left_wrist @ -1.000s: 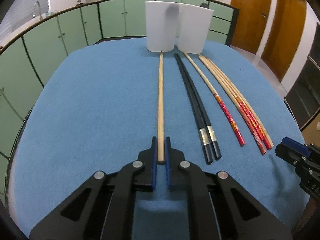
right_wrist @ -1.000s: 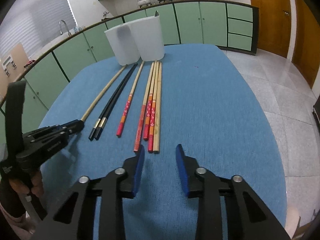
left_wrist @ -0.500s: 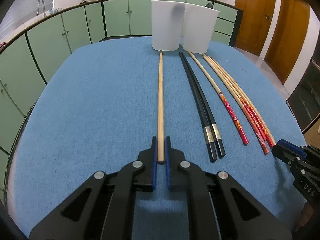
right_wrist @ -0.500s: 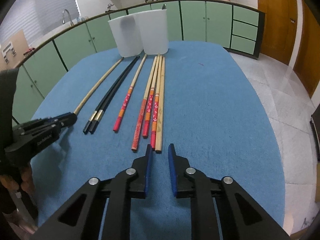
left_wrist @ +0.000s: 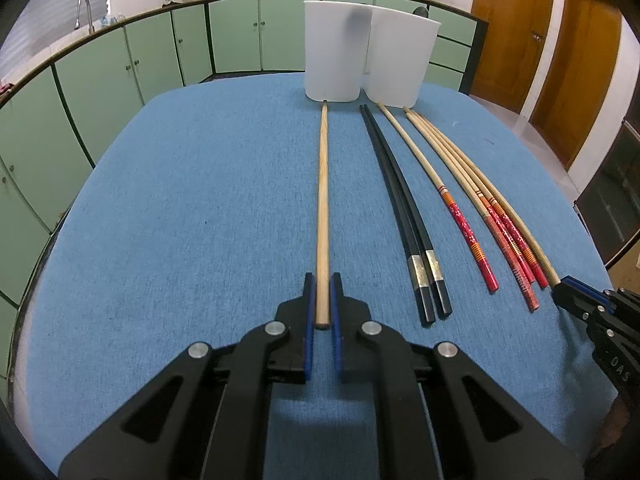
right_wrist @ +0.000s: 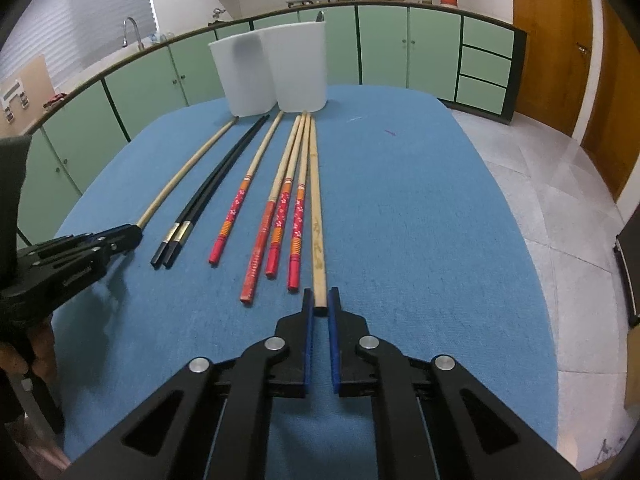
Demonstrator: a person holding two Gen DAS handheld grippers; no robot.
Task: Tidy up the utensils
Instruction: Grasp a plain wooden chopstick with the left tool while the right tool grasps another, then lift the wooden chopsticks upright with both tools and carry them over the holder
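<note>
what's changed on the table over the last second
The right gripper moved forward and narrowed its jaws around the near end of the rightmost plain wooden chopstick. The left gripper stays clamped on the leftmost wooden chopstick. The other chopsticks and both white containers haven't moved.

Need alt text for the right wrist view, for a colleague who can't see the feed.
The right tool is closed on the near end of a plain bamboo chopstick, rightmost in a row on the blue tablecloth. To its left lie four red-handled chopsticks, a black pair, and another plain chopstick gripped by the left tool; two white containers stand behind.
</note>
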